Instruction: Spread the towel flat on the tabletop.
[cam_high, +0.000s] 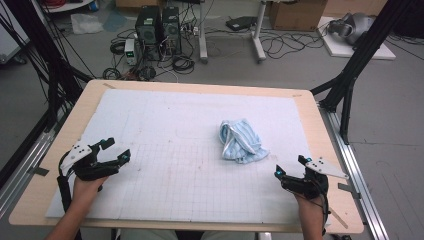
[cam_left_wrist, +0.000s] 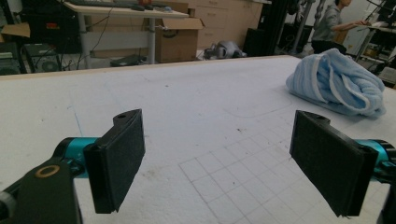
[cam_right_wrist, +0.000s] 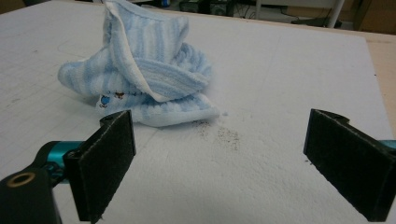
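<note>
Both tools, left tool (cam_high: 116, 150) and right tool (cam_high: 289, 167), rest with jaws wide and empty on the surface (cam_high: 165, 165); crumpled blue towel (cam_high: 241, 141) lies untouched, nearer the right, so handling seems unstarted.

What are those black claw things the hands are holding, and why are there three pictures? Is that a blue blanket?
Those are grippers: tools with two black jaws that pinch things. A person holds the left gripper in one hand and the right gripper in the other. One picture comes from a camera up high, looking down at the table. The other two come from small cameras riding on each gripper, looking out between its jaws. On the white mat lies a crumpled towel with light blue and white stripes. Both grippers are open and hold nothing. The right one is nearer the towel.
</note>
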